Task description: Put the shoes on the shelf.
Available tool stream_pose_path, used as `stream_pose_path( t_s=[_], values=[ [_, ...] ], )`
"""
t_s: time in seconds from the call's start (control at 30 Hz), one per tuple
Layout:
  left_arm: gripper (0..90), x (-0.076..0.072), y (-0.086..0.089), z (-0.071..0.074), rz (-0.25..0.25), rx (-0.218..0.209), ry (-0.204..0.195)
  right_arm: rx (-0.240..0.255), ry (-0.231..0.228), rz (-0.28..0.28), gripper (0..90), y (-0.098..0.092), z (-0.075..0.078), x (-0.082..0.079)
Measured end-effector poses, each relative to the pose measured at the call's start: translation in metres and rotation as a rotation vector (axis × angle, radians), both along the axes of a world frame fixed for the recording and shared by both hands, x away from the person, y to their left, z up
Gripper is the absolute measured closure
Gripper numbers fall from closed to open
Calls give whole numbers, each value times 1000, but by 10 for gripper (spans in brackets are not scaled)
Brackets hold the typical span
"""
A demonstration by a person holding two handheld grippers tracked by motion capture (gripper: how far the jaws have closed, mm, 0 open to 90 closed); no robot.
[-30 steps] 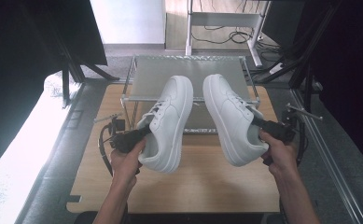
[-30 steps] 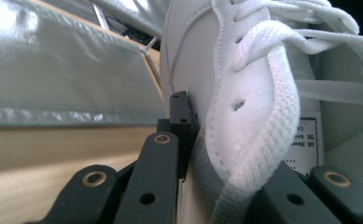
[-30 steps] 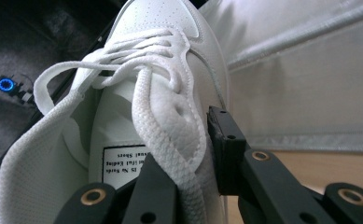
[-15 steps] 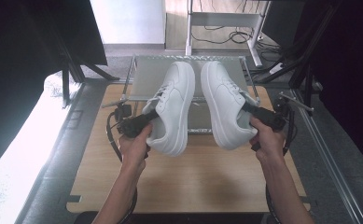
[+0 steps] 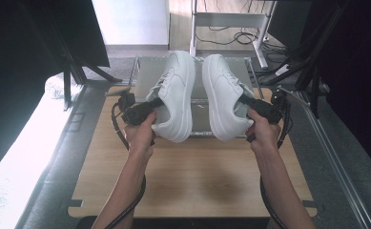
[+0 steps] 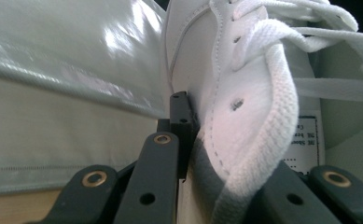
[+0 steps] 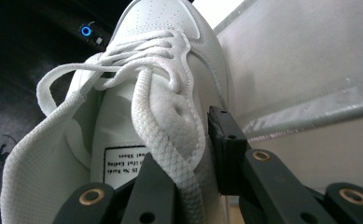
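A person stands at a wooden table point(image 5: 192, 176) and holds a pair of white sneakers in the air, one in each hand-held gripper. The left gripper point(image 5: 145, 110) is clamped on the side wall of the left sneaker point(image 5: 176, 95) beside its opening. In the left gripper view, one black jaw presses the outside of the shoe's leather wall and the other sits inside the collar, so the jaws are nearly closed with only that wall between them. The right gripper point(image 5: 254, 106) grips the right sneaker point(image 5: 221, 98) the same way. In the right gripper view, one jaw lies on the outer side and one inside, next to the tongue label and laces.

Both shoes hang side by side, close together but not touching, toes pointing to the far side and soles turned toward each other. They are lifted above the near edge of a low metal-framed shelf point(image 5: 145, 71) with a pale grey surface, which stands at the far end of the table. Each gripper comes in from the outer side of its shoe, left from the left, right from the right.

The step in hand appears to be carrying the pair toward the shelf. The next move likely calls for bringing both shoes farther over the grey surface, turning them soles down, lowering them level, and only then loosening the jaws.
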State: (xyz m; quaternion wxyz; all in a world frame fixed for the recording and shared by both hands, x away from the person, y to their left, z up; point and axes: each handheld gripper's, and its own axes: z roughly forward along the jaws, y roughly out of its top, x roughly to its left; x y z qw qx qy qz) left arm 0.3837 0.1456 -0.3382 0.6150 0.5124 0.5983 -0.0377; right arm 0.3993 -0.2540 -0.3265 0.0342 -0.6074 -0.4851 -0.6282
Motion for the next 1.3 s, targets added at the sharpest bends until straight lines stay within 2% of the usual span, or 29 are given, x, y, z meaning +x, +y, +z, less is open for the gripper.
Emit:
stream_pose_path(
  t_s=[0.37, 0.63, 0.9, 1.3],
  values=[
    [841, 24, 0, 0, 18, -24, 40, 33, 26, -35, 805, 4, 2, 22],
    [840, 41, -5, 5, 43, -11, 61, 55, 41, -58, 805, 7, 2, 37],
    [840, 62, -8, 11, 73, -1, 71, 68, 49, -61, 805, 18, 2, 60],
    [839, 83, -7, 9, 114, 22, 113, 49, 66, -90, 803, 32, 3, 81]
  ],
)
